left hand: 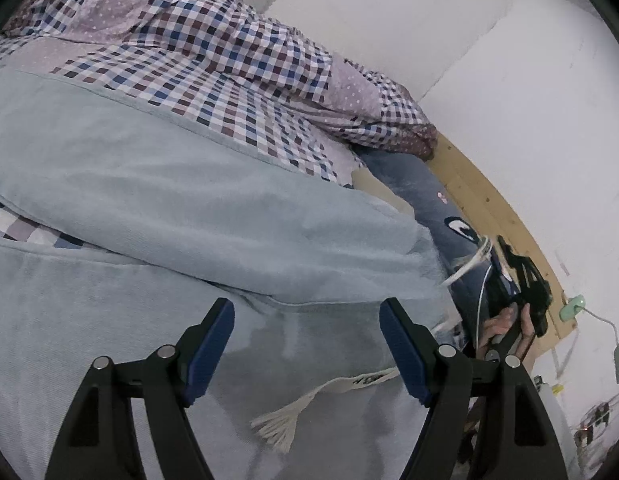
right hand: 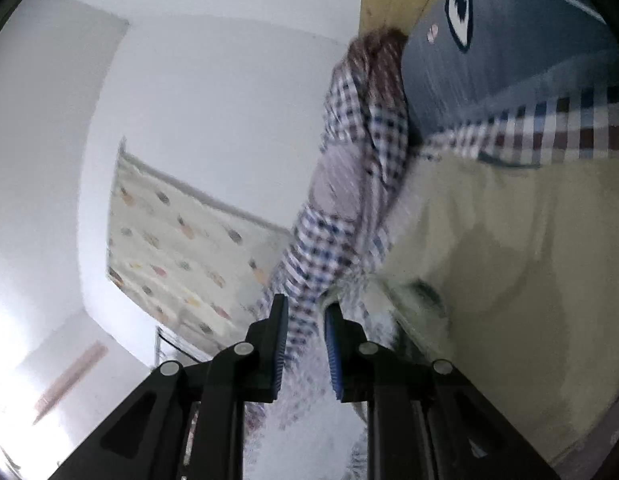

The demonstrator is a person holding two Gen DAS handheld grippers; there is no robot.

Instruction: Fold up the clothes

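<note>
Bed (left hand: 389, 192) under light-blue garment (left hand: 189, 208), checked quilt (left hand: 229, 80)

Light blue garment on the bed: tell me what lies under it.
Under the light blue garment, checked bedding shows at its edges; a tasselled drawstring lies on top. The rest beneath is covered.

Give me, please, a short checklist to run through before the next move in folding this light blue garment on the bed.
1. Left gripper open above the light blue garment: ok, nothing between the pads.
2. Right gripper gripping fabric: cannot tell; the pads stand narrow with blurred cloth between them, contact unclear.
3. Which cloth the right gripper has: cannot tell, the right wrist view is smeared.
4. White drawstring clear of the fold: not ok, it lies loose on the garment between the left fingers.
5. Checked bedding clear of the garment: not ok, it is bunched against its far edge.
</note>
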